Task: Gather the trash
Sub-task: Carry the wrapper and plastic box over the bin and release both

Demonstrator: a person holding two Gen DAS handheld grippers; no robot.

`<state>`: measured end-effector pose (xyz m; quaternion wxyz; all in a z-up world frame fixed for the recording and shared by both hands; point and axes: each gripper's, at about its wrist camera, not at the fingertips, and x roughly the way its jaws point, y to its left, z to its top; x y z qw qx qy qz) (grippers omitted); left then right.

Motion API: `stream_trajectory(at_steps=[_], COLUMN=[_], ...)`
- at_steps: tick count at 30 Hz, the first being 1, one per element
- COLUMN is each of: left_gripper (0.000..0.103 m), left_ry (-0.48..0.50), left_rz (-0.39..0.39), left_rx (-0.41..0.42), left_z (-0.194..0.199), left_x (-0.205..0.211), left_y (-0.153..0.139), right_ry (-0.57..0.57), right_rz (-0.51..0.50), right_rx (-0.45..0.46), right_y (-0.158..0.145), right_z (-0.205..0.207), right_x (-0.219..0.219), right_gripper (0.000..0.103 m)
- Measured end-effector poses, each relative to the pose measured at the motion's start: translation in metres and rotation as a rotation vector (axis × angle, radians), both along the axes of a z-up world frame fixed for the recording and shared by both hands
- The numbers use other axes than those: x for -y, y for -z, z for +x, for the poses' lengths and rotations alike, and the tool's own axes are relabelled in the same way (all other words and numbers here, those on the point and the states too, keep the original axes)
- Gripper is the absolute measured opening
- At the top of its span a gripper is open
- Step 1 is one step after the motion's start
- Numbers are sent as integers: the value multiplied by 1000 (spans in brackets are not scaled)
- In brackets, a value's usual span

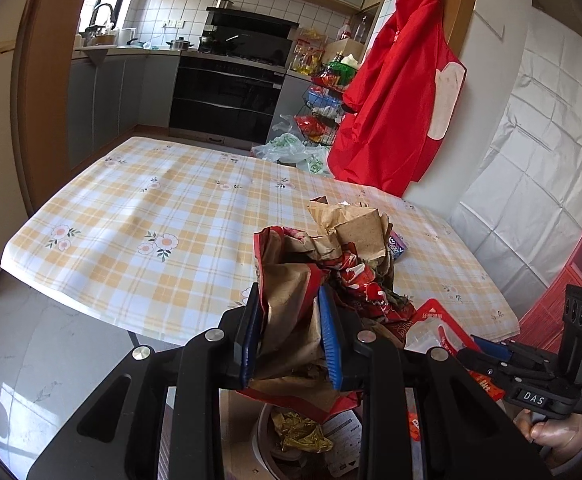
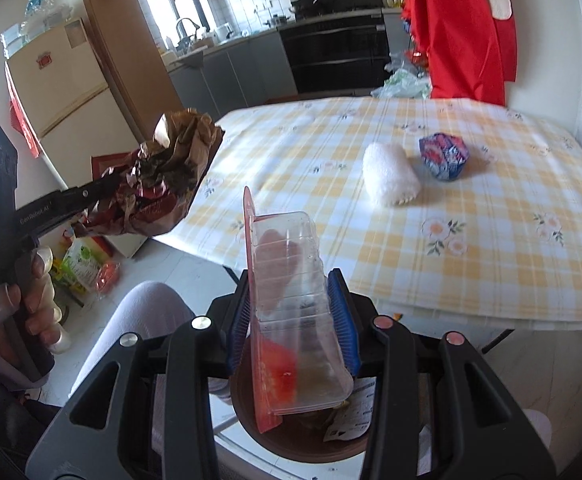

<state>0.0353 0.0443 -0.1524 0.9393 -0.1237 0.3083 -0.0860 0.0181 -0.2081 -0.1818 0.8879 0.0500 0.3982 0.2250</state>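
Note:
My left gripper (image 1: 291, 336) is shut on a crumpled brown and red paper bag (image 1: 291, 312), held off the near edge of the table; the bag also shows in the right wrist view (image 2: 163, 184). My right gripper (image 2: 295, 320) is shut on a clear plastic blister pack with a red card back (image 2: 291, 280), held above a round brown bin (image 2: 291, 444). The bin (image 1: 263, 440) holds paper and a gold wrapper. A white rolled towel (image 2: 389, 178) and a crumpled blue and red wrapper (image 2: 443, 156) lie on the checked tablecloth (image 2: 471, 240).
A red apron (image 1: 399, 100) hangs on the wall beyond the table. Plastic bags (image 1: 291, 152) and a wire rack (image 1: 323, 100) stand on the floor by the oven (image 1: 223, 96). A fridge (image 2: 59, 88) stands at the left. My knee (image 2: 139, 312) is below the grippers.

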Motion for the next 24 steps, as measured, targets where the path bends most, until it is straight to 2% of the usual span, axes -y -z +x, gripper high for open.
stream_trajectory(at_steps=[4,6,8,9,11,16,24], left_gripper=[27,27,27,27,27,28,29], left_ry=[7,22,34,39,50,92,199], left_rz=[-2,-4,-2,0,1,19,53], left_rx=[-8,-16,-23,-26,-37,-72,-97], left_z=[-1,0,-1,-1,-1,-3,-7], left_x=[3,6,10,12,16,30,57], left_y=[4,6,9,10,14,27,40], right_ry=[4,12,30,45,77,245,432], right_rz=[5,15,22,29,33,6,31], right_rx=[-30,-29,-12,5,29,90,108], right_y=[8,9,7,5,3,-1,2], right_z=[0,0,0,-1,-2,-5,-7], right_x=[2,3,6,8,11,30,65], right_gripper=[44,53,70,74,93,97,97])
